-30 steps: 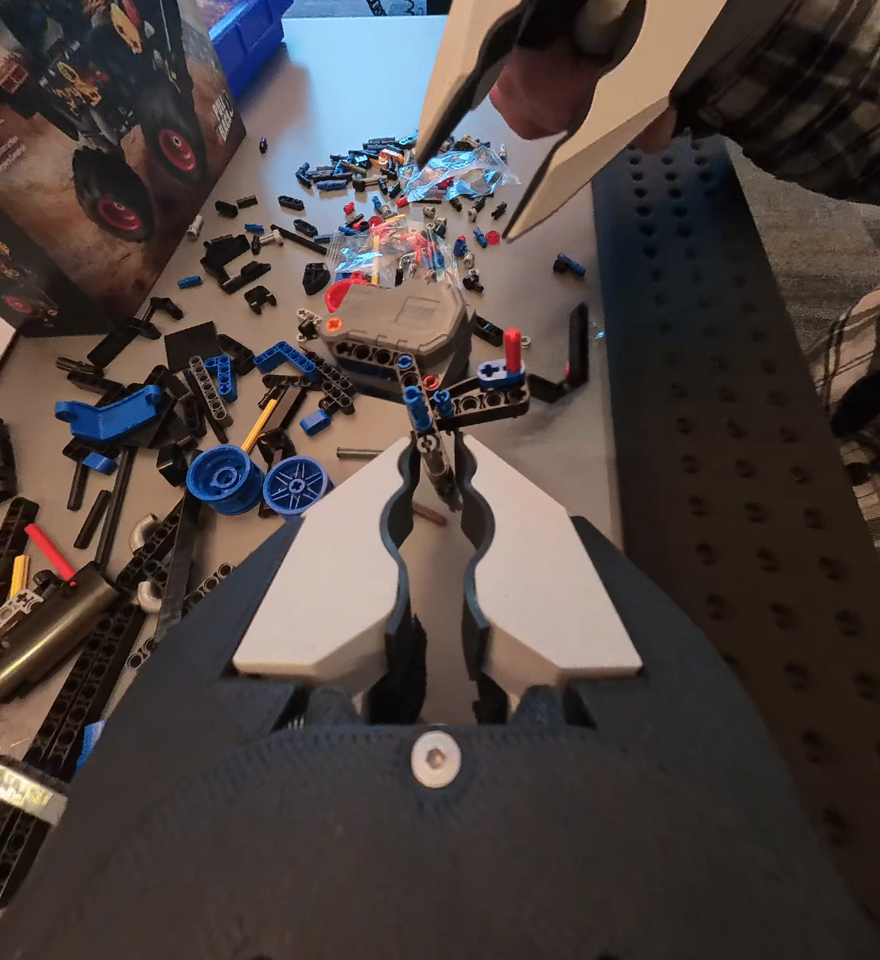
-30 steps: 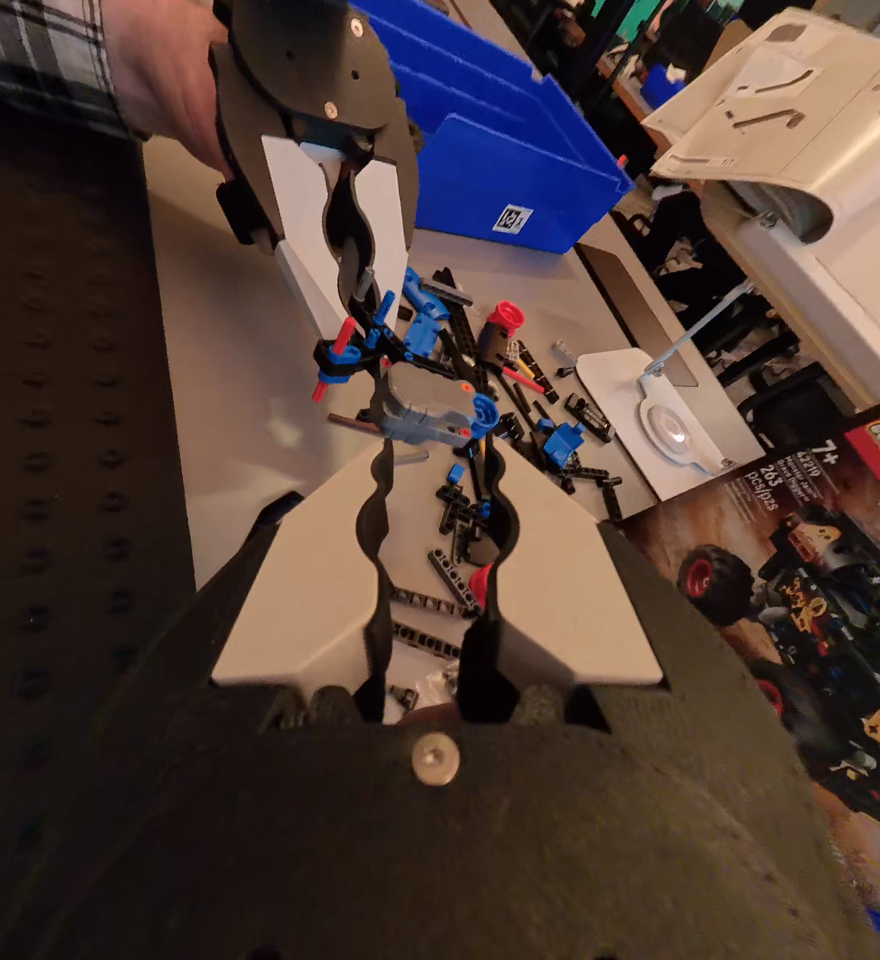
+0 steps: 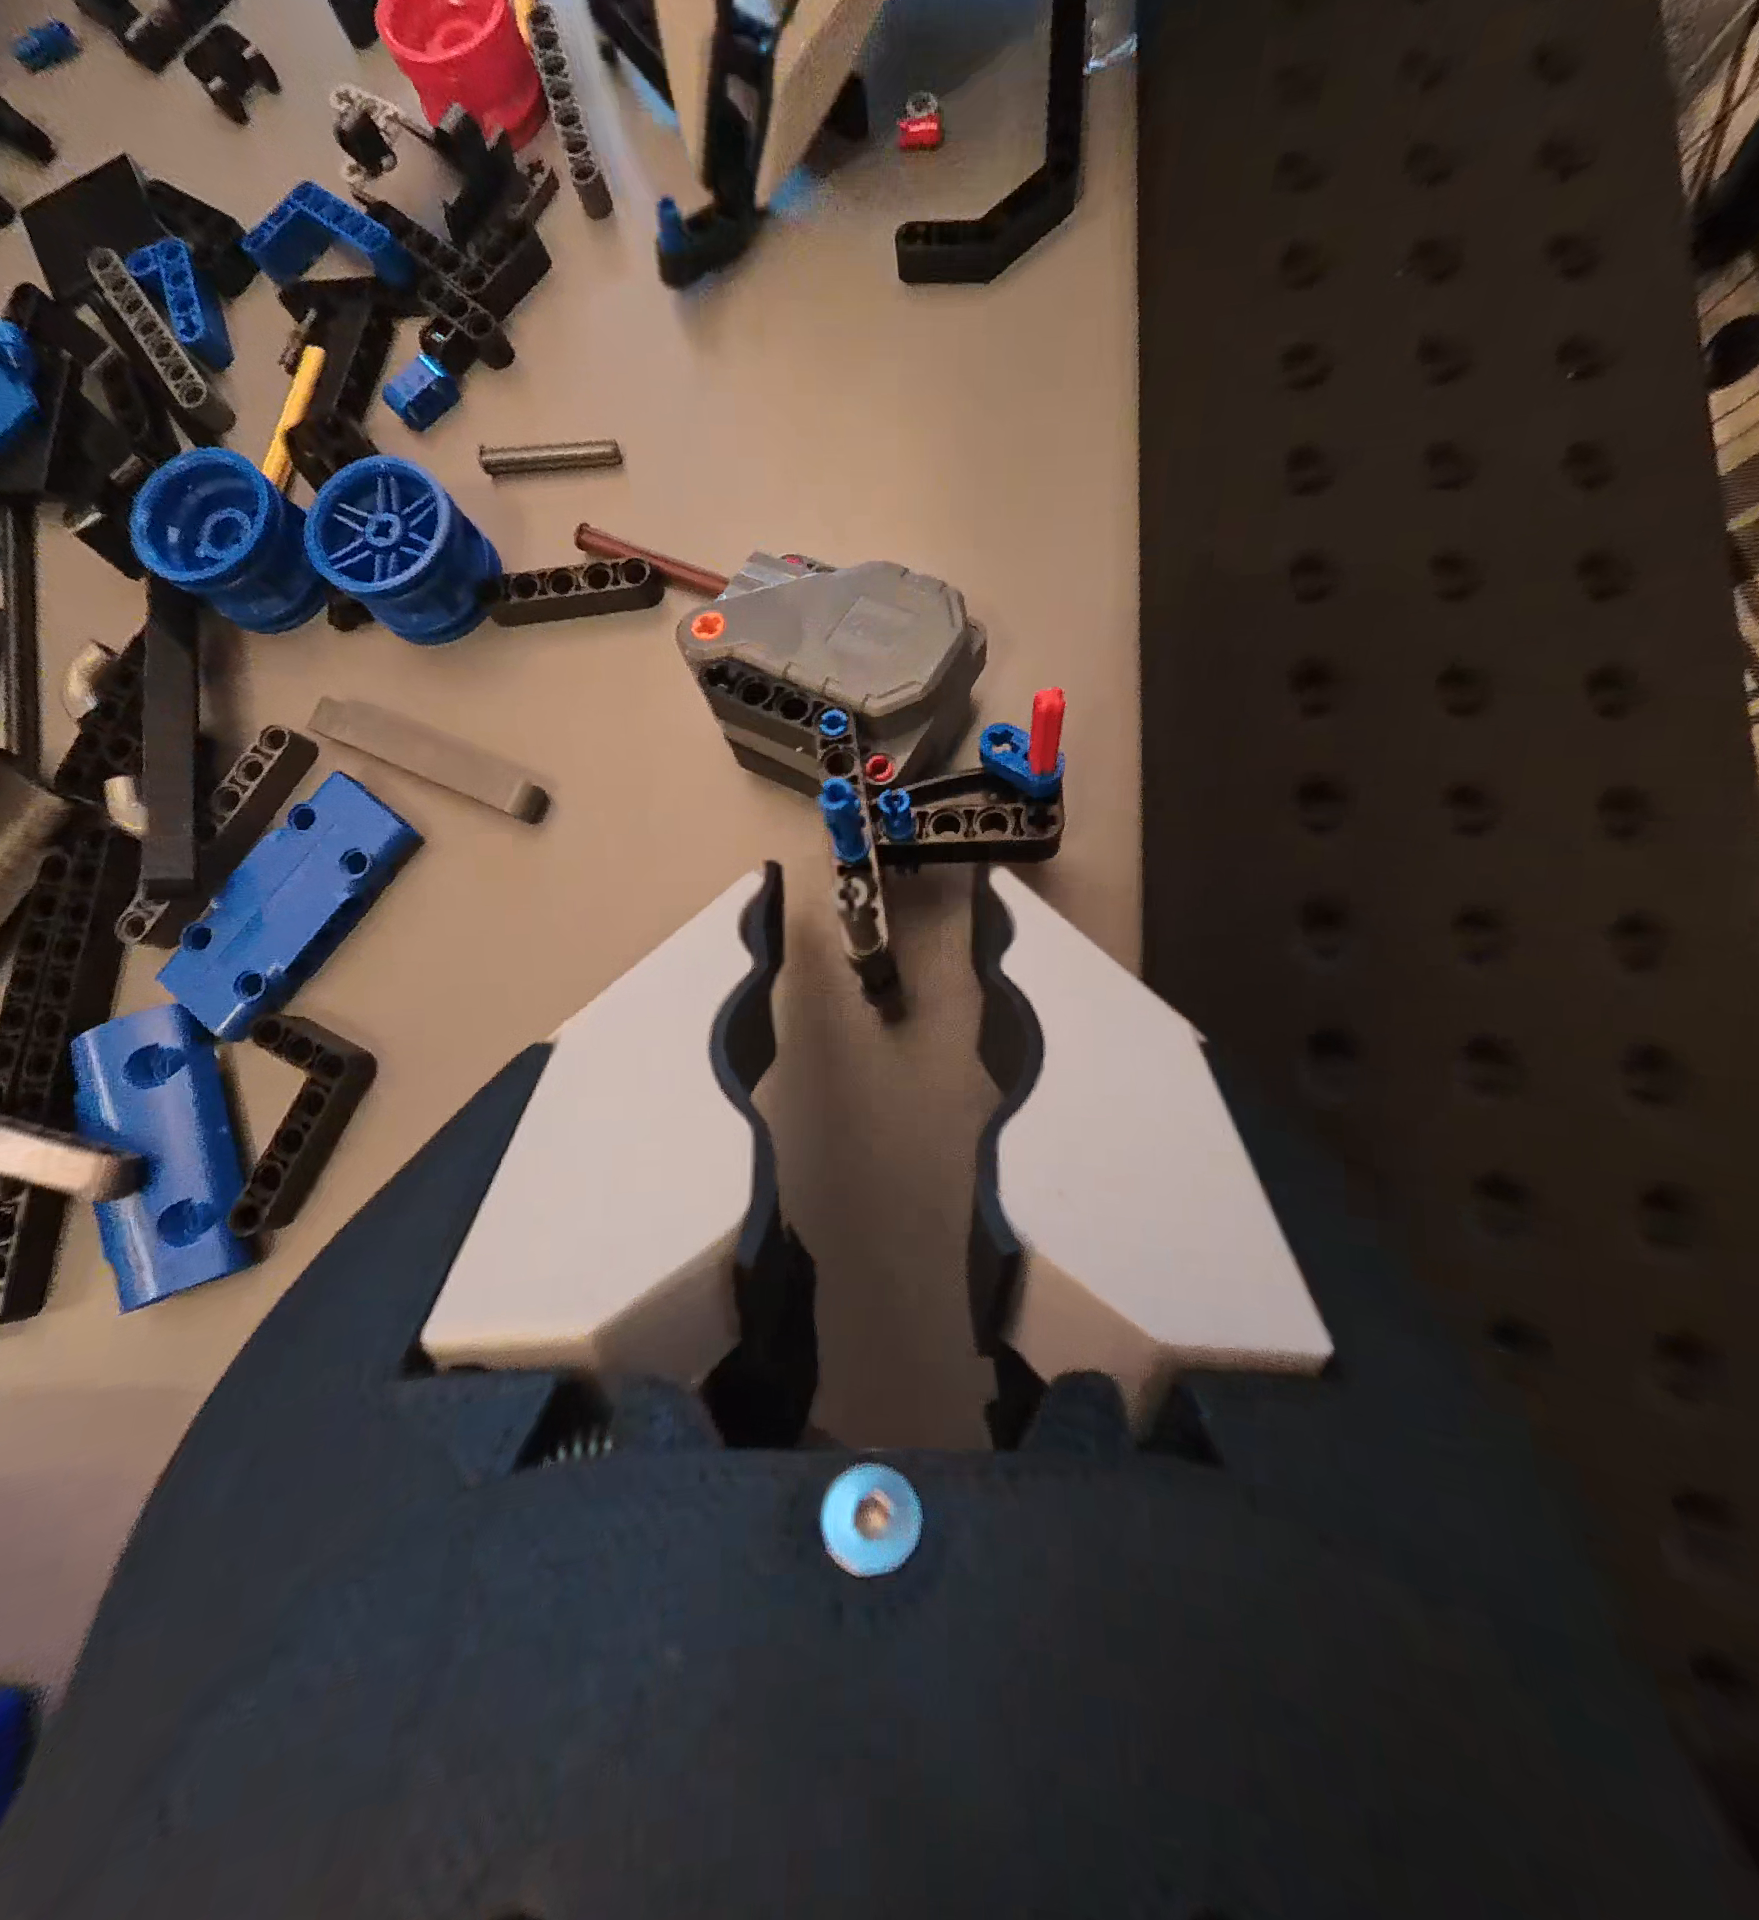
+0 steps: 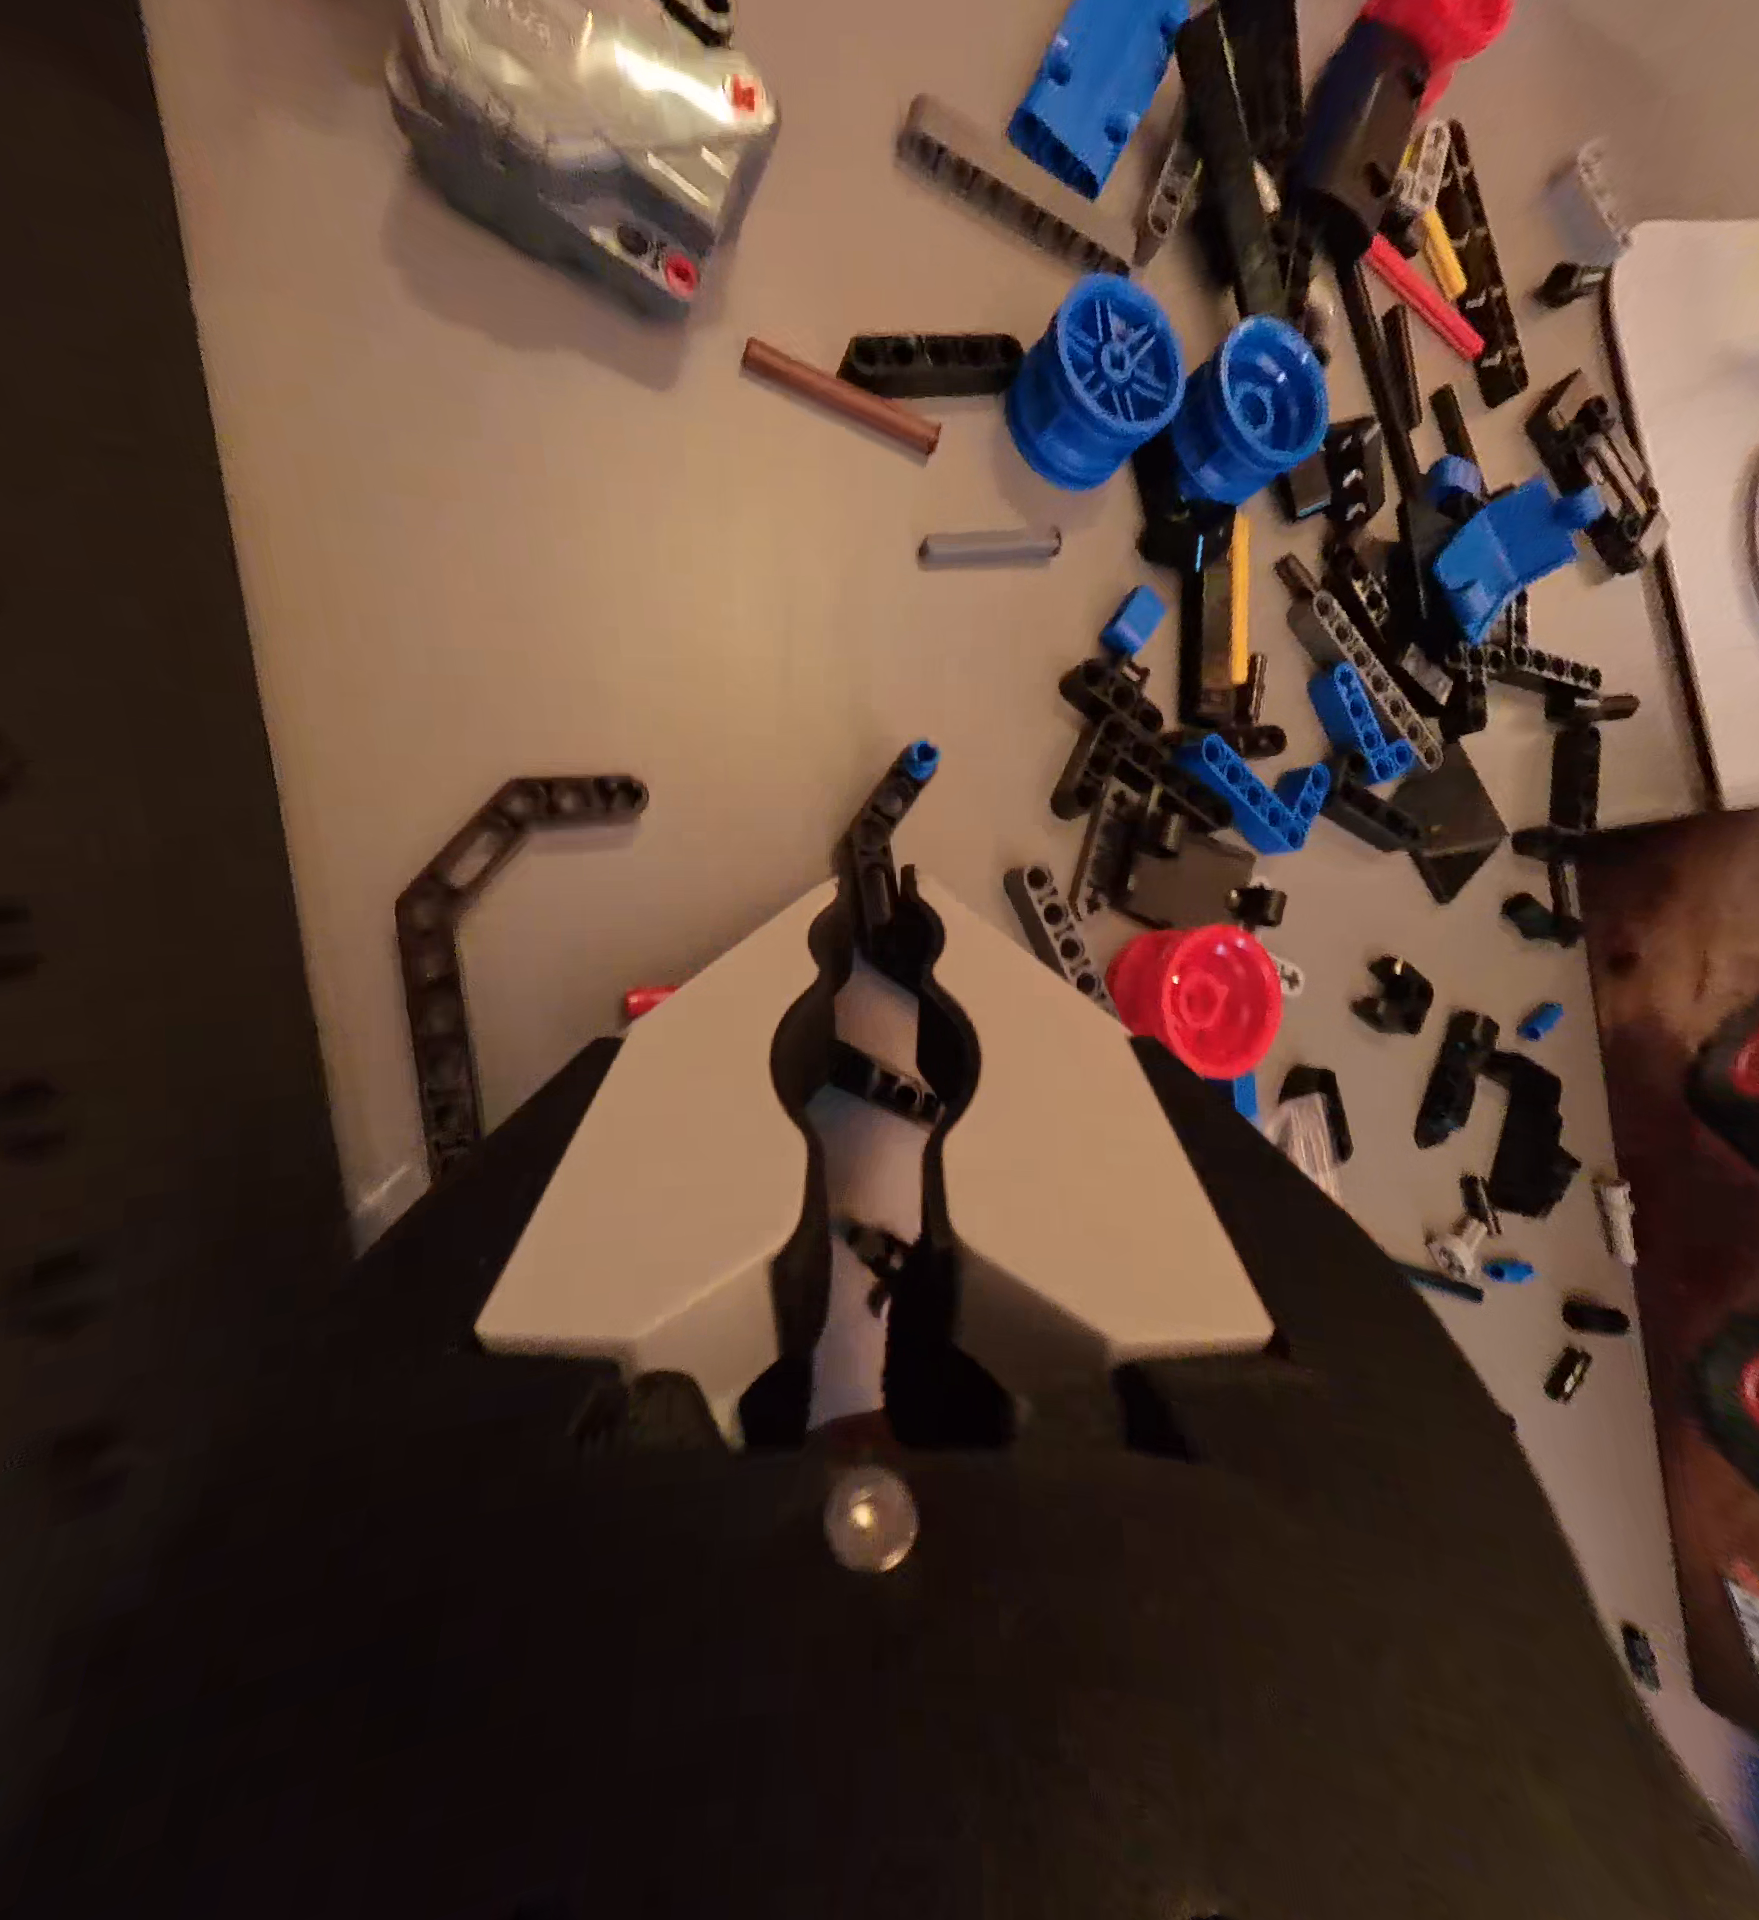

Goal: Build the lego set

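The partial build (image 3: 833,665) is a grey motor block with black beams, blue pins and a red axle. It lies on the table just ahead of my left gripper (image 3: 875,894). That gripper is open, and the build's black beam end lies loose between its fingers. My right gripper (image 4: 875,894) is shut on a black bent beam (image 4: 880,821) with a blue pin at its tip, low over the table. The right gripper also shows at the top of the left wrist view (image 3: 740,187). The motor block shows at the top left of the right wrist view (image 4: 584,156).
A second black bent beam (image 4: 449,914) lies left of my right gripper. Blue wheels (image 3: 376,551), a red wheel (image 4: 1192,997) and many loose black and blue parts lie about. A black perforated mat (image 3: 1477,727) borders the table. The set's box (image 4: 1737,1143) is at the right. The red wheel (image 4: 1192,997) is about 6 cm from my right fingertips and 20 cm from my left. Seen from the left wrist view (image 3: 471,40) as well.
My left gripper has opened and let go of the build, which now rests on the table. My right gripper has come down and shut on a black bent beam.
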`<state>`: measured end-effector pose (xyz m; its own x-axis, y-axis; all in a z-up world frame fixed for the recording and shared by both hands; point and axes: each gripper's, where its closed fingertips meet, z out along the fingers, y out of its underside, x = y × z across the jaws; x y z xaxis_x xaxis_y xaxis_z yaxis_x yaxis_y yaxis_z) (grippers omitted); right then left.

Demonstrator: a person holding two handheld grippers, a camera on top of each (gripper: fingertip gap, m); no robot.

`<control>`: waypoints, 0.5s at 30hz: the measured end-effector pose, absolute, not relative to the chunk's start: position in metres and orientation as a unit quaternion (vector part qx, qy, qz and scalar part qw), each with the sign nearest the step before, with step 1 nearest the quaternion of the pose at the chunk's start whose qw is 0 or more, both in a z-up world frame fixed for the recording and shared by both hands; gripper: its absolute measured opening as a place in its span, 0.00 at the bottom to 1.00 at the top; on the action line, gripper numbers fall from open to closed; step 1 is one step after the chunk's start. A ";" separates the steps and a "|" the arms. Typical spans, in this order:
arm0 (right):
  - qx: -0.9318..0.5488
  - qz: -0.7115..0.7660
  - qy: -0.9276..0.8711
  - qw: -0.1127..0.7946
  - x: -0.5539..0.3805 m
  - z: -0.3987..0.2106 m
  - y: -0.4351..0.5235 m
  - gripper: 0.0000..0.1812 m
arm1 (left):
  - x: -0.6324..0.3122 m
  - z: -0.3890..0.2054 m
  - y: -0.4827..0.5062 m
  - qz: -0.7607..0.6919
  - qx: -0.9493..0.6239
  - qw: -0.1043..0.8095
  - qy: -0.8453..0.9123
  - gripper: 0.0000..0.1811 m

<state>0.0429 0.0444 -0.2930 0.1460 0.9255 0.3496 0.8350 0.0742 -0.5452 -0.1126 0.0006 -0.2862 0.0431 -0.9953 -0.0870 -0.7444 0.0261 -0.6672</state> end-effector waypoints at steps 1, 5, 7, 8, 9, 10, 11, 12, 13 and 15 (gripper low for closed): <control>-0.675 0.072 -0.653 0.336 0.041 -0.292 0.044 0.03 | -0.113 -0.283 0.003 -0.221 -0.664 0.295 0.650 0.21; -0.679 0.121 -0.632 0.355 0.035 -0.274 0.044 0.03 | -0.111 -0.251 0.020 -0.232 -0.666 0.358 0.612 0.30; -0.680 0.165 -0.614 0.365 0.030 -0.258 0.043 0.03 | -0.101 -0.227 0.027 -0.228 -0.646 0.406 0.605 0.29; -0.680 0.194 -0.606 0.364 0.025 -0.249 0.041 0.03 | -0.093 -0.215 0.032 -0.217 -0.634 0.433 0.603 0.29; -0.677 0.225 -0.600 0.362 0.020 -0.239 0.037 0.03 | -0.083 -0.203 0.035 -0.205 -0.620 0.457 0.604 0.28; -0.673 0.254 -0.595 0.357 0.015 -0.230 0.034 0.03 | -0.071 -0.193 0.035 -0.196 -0.599 0.479 0.612 0.28; -0.669 0.281 -0.592 0.351 0.009 -0.221 0.031 0.03 | -0.058 -0.184 0.034 -0.184 -0.575 0.499 0.622 0.28; -0.665 0.302 -0.589 0.346 0.004 -0.213 0.029 0.03 | -0.046 -0.177 0.034 -0.163 -0.554 0.518 0.631 0.27; -0.661 0.320 -0.589 0.339 -0.001 -0.206 0.027 0.03 | -0.035 -0.175 0.034 -0.140 -0.537 0.528 0.643 0.27; -0.652 0.357 -0.585 0.325 -0.009 -0.194 0.024 0.03 | -0.018 -0.179 0.036 -0.074 -0.497 0.539 0.676 0.25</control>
